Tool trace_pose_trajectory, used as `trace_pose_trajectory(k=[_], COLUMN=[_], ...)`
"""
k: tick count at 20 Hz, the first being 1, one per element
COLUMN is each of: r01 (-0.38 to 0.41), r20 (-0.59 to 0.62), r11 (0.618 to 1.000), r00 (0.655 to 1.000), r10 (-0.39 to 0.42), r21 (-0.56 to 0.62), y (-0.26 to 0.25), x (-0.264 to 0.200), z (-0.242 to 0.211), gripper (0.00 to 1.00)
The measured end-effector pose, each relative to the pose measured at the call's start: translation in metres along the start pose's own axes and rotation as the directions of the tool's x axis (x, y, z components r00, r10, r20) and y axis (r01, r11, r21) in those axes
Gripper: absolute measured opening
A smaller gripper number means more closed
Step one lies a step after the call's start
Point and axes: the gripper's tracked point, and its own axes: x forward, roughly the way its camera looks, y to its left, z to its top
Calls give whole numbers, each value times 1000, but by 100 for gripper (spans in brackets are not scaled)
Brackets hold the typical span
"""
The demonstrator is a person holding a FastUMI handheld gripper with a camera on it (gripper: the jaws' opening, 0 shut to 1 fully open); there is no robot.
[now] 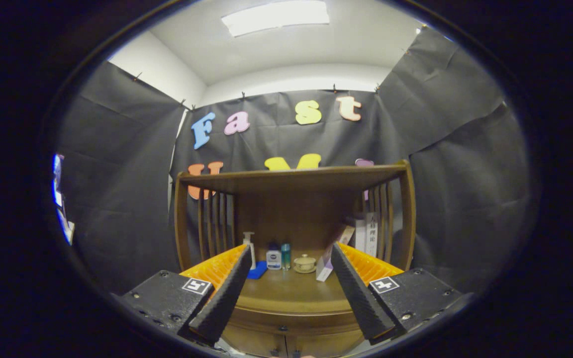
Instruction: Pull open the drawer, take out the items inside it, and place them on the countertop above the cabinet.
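Gripper (286, 271) is being held wide open, empty, above the countertop (291, 293). Drawer (286, 325) is being seen closed, its knob (282, 328) just below the fingers. Risk: bottles (279, 256) being knocked on a high approach.

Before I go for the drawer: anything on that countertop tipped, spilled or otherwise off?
Nothing spilled. The pump bottle, two small bottles and lidded cup stand upright on the countertop. One small box leans, possibly only lens distortion. The claw is open, holding nothing.
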Motion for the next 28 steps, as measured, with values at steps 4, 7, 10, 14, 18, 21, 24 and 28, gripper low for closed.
trace_pose_trajectory(k=[4,7,10,14,18,21,24,28], r01=[-19,-20,-8,13,21,26,36,44], r20=[-61,-100,-137,-202,-284,-343,-373,-393], r11=[1000,1000,1000,1000,1000,1000,999,999], r00=[998,995,991,979,959,939,927,918], r10=[19,19,8,-16,-22,-23,-32,-47], r21=[-1,-5,-4,-14,-7,3,3,-18], y=[8,8,5,1,2,1,1,5], x=[19,28,40,57,68,80,86,91], z=[-51,-89,-123,-175,-230,-263,-285,-304], gripper=[97,96,93,86,78,73,65,59])
